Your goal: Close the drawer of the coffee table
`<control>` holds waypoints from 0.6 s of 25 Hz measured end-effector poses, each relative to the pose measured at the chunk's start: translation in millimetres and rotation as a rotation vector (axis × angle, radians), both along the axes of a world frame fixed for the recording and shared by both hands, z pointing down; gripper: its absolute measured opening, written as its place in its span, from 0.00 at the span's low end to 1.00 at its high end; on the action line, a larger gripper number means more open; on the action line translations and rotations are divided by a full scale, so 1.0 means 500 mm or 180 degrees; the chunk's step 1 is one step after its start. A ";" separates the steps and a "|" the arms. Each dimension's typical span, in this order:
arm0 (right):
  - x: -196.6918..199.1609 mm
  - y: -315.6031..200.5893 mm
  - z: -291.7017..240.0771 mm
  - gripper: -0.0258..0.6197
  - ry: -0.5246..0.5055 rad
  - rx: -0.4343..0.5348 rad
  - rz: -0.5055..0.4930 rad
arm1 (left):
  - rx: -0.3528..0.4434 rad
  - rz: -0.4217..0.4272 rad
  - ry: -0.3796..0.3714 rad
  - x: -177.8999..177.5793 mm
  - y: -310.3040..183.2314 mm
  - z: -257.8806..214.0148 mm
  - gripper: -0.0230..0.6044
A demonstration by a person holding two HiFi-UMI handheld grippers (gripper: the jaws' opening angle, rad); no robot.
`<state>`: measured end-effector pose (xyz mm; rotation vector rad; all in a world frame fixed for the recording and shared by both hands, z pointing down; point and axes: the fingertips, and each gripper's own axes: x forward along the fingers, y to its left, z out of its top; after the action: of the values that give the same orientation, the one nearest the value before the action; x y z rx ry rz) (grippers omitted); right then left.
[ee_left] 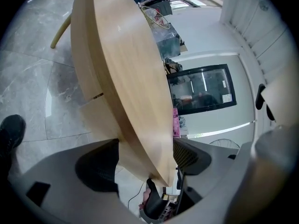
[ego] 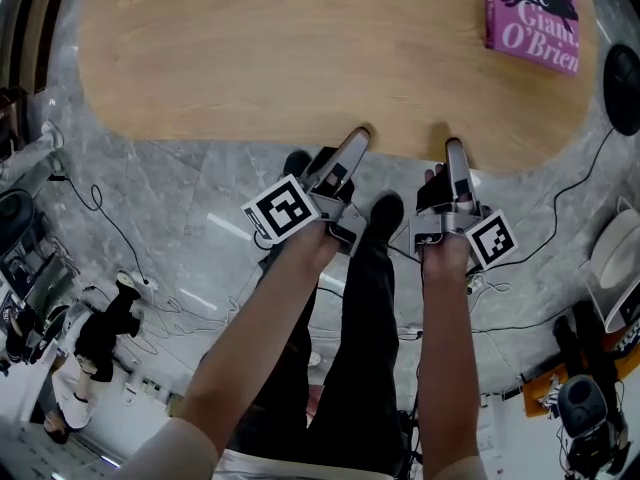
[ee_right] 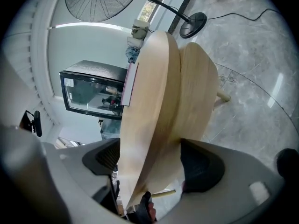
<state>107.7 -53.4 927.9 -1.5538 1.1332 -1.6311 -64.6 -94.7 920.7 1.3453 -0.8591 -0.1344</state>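
Observation:
The oval wooden coffee table (ego: 300, 58) fills the top of the head view. No drawer juts out from its near edge there. My left gripper (ego: 358, 136) and right gripper (ego: 453, 146) both point at that near edge, their tips against it. In the left gripper view, the left gripper (ee_left: 145, 160) stands open with the tabletop rim (ee_left: 140, 101) running between its jaws, and a seam (ee_left: 96, 96) shows in the band below the top. The right gripper (ee_right: 152, 160) is open in the right gripper view, straddling the rim (ee_right: 149, 106) in the same way.
A pink book (ego: 535, 13) lies on the table's far right. A fan base (ego: 622, 88) stands right of the table, and cables (ego: 110, 223) trail over the grey marble floor. My shoes (ego: 385, 213) are just short of the table edge. Another person (ego: 100, 333) is at lower left.

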 end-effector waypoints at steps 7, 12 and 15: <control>0.005 -0.011 -0.007 0.62 0.0009 0.0087 0.0063 | 0.0085 -0.0029 -0.0020 0.002 -0.016 -0.010 0.61; 0.017 -0.036 0.012 0.61 0.0054 0.0118 0.0030 | 0.0128 -0.0123 -0.0018 0.011 -0.044 0.007 0.61; 0.018 -0.039 0.018 0.59 0.0073 0.0113 0.0031 | 0.0134 -0.0140 -0.0031 0.010 -0.047 0.011 0.57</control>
<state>116.7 -72.9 936.8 -1.5567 1.1589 -1.5822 -59.7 -118.1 926.2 1.3678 -0.8988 -0.1812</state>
